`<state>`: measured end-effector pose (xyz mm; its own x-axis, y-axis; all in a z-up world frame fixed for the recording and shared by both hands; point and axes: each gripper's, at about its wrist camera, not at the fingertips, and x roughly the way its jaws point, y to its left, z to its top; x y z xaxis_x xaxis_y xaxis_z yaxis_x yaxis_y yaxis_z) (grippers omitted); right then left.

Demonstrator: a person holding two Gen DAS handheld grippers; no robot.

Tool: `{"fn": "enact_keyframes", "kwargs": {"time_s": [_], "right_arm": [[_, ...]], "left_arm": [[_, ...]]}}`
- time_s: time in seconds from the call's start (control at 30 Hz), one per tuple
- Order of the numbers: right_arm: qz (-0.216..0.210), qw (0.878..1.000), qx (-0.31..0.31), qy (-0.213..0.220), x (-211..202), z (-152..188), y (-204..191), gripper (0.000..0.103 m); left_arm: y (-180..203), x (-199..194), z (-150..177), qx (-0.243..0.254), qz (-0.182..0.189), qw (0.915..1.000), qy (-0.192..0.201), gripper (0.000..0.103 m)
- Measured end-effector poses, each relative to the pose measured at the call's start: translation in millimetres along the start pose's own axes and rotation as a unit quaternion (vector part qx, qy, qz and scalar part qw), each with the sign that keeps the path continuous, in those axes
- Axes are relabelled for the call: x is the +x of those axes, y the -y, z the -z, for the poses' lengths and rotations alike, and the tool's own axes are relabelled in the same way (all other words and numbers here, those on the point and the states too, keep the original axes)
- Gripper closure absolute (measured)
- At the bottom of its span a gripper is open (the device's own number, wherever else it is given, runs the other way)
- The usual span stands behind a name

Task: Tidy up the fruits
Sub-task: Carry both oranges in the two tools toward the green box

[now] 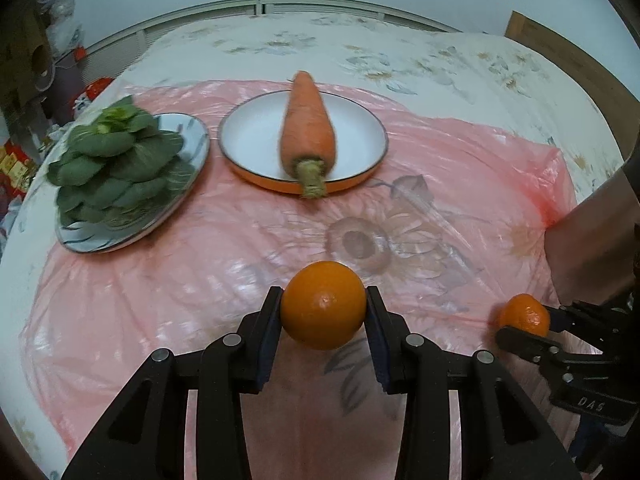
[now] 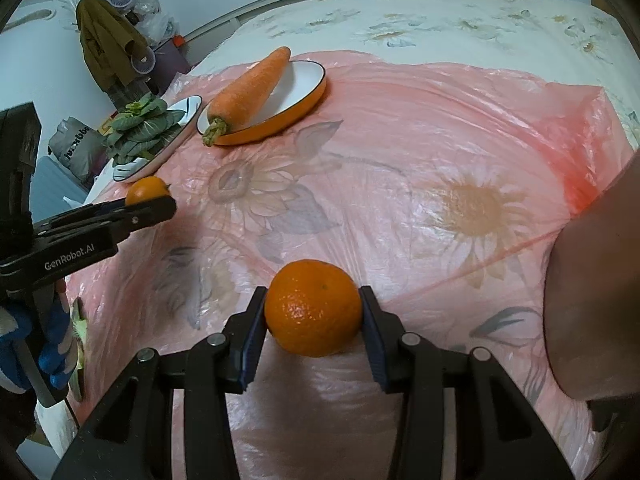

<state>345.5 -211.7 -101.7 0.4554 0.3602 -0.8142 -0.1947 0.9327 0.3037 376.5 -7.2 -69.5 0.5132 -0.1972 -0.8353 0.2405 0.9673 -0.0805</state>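
Oranges, 2 of them, are each held in a gripper above a pink plastic sheet (image 1: 460,184) spread over a flower-print bed (image 1: 460,60). In the left wrist view, the smooth orange (image 1: 323,305) sits low in the centre of the frame, clamped between the narrowed pads of the left gripper (image 1: 323,312). In the right wrist view, the dimpled orange (image 2: 313,307) is also low and centre, pinched between the pads of the right gripper (image 2: 313,314), whose jaws stand wider apart around it. Each gripper also shows at the edge of the other's view, fruit in its jaws.

Further up the left wrist view stand 2 plates. The orange-rimmed plate (image 1: 256,132), upper centre, carries 1 carrot (image 1: 308,120) lying across it, stem end over the near rim. The blue-patterned plate (image 1: 192,160), upper left, carries 1 head of leafy greens (image 1: 108,164).

Progress looks partial: both vegetables appear sorted onto plates, while both oranges are lifted but not yet set down anywhere. No third plate or bowl for fruit is visible, so where they belong cannot be told.
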Motion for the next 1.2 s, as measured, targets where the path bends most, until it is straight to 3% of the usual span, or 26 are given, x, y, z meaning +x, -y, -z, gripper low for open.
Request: {"fn": "enact_keyframes", "kwargs": {"time_s": [0.57,0.97,1.2], "right_arm": [[-0.018,1.0,0.012,0.011,-40.7,38.0,-9.6,0.034],[-0.019,1.0,-0.004,0.016,-69.3,71.2,-12.9,0.034],[-0.023,0.999,-0.032,0.022,-77.0,84.7,-19.9,0.034]], "left_arm": [[0.9,-47.7,27.8,-0.022,0.003,0.9997,0.013,0.068],[14.0,-82.4,73.6,-0.035,-0.001,0.9993,0.017,0.068],[8.7,-106.5,104.9,-0.058,-0.024,0.9975,0.032,0.068]]}}
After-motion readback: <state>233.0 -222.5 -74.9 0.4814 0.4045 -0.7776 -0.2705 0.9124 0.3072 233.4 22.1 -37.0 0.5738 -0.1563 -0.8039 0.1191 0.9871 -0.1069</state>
